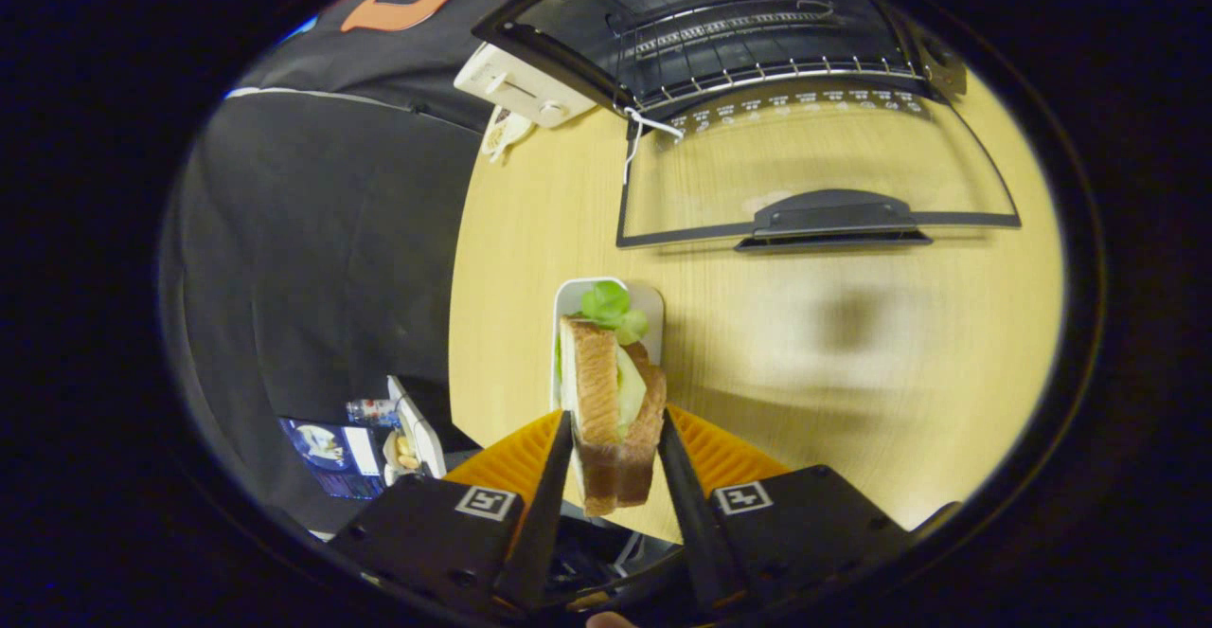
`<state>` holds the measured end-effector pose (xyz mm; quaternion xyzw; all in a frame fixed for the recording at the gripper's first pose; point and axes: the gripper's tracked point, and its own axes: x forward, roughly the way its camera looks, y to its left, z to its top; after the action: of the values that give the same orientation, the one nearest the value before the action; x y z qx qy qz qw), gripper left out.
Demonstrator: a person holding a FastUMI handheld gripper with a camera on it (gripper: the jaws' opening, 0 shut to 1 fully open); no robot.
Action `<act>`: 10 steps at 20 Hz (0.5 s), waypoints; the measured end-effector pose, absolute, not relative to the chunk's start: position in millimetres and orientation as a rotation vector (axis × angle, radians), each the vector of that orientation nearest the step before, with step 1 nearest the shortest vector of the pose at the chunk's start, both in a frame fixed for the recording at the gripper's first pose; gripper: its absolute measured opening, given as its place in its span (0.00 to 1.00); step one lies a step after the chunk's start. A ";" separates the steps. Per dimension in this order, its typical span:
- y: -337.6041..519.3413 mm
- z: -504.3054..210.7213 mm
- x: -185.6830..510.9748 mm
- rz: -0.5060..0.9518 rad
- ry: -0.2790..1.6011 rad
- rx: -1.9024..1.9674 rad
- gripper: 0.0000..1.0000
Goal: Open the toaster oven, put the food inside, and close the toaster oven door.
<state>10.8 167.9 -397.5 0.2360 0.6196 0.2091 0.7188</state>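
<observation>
The tongs are clamped on the sandwich, both fingers pressing its bread, holding it up above the white plate on the worktop. Beyond them the toaster oven stands with its glass door dropped flat open, rack showing inside.

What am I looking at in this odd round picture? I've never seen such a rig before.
The camera rides on a hand-held two-finger gripper that a person carries; it looks forward along the jaws. The jaws are closed on a sandwich with lettuce, held above a small white tray on the wooden table. Beyond them stands the toaster oven, its glass door folded down open onto the table, wire rack visible inside. The food is not yet in the oven.
</observation>
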 end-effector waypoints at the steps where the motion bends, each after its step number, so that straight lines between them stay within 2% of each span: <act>1: 170.1 -398.1 11.3 0.462 1.379 0.539 0.56; 2: 170.0 -395.4 10.5 0.462 1.389 0.551 0.48; 4: 171.1 -391.9 9.4 0.468 1.391 0.557 0.41; 10: 164.4 -339.9 9.0 0.523 1.325 0.624 0.38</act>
<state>9.0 164.4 -339.9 0.2816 0.5978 0.2360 0.7124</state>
